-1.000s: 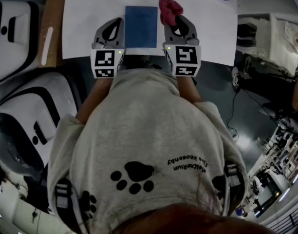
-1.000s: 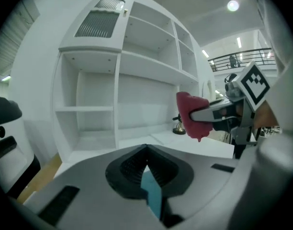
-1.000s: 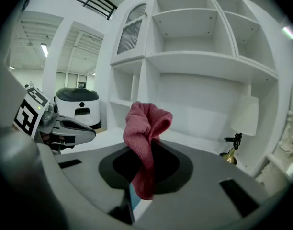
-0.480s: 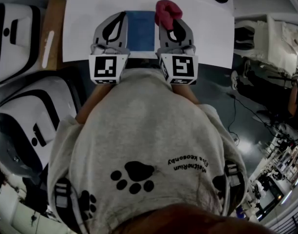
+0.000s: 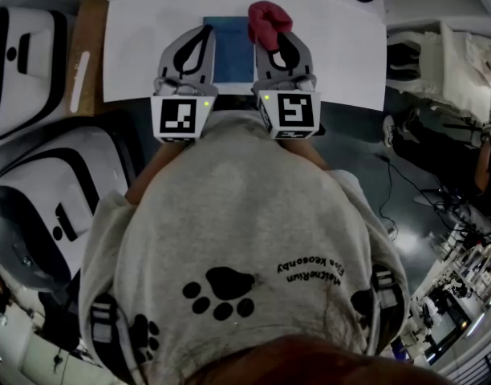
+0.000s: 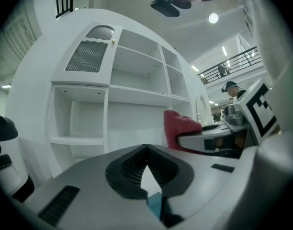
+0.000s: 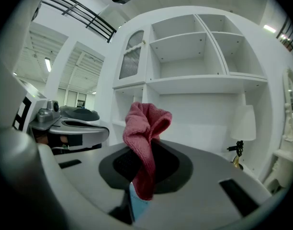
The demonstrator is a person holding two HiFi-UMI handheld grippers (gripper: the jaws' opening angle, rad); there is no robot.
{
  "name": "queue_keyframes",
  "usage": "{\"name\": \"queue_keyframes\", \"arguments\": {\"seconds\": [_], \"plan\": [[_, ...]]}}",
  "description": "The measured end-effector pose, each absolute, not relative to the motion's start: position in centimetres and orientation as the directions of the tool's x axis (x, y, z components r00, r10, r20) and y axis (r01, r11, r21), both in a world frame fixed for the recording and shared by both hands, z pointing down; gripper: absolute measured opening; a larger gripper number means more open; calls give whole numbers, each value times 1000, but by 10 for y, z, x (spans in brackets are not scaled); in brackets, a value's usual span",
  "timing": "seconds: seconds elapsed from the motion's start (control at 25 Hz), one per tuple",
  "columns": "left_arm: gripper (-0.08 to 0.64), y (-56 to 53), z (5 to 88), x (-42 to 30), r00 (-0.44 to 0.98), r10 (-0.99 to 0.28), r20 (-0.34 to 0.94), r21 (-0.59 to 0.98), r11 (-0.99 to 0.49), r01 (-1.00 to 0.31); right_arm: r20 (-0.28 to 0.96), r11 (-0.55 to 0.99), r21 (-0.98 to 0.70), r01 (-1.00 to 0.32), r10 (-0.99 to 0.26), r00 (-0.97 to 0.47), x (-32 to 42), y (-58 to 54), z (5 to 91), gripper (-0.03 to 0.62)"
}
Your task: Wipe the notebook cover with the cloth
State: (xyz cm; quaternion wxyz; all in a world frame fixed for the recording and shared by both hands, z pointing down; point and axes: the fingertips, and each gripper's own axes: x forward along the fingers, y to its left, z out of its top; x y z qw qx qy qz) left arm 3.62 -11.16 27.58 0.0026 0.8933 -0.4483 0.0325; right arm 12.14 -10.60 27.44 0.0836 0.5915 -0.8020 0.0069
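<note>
Pinching the red cloth (image 7: 144, 123), the right tongs (image 7: 147, 166) have slid left, bringing it onto the right edge of the blue notebook (image 5: 231, 50), so wiping looks ready to start. The left tongs (image 6: 146, 150), pressed together and empty, have neared its left edge. The white bench (image 5: 342, 54) lies open either side.

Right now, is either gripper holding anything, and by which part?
The right gripper pinches the pink cloth by one end; the left gripper, jaws together, holds nothing.
</note>
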Motion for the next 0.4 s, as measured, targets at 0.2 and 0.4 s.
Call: {"name": "queue_keyframes", "arguments": {"seconds": [0.2,0.4], "plan": [[12,-112,276,37,597,-800,64,-31,-599,-800,137,308,95,-947,-946,-294,120,-107,274,60],[12,-111,276,41,598,-799,65,-30,-601,-799,130,321,102,-942,-943,-307,118,-106,273,60]]}}
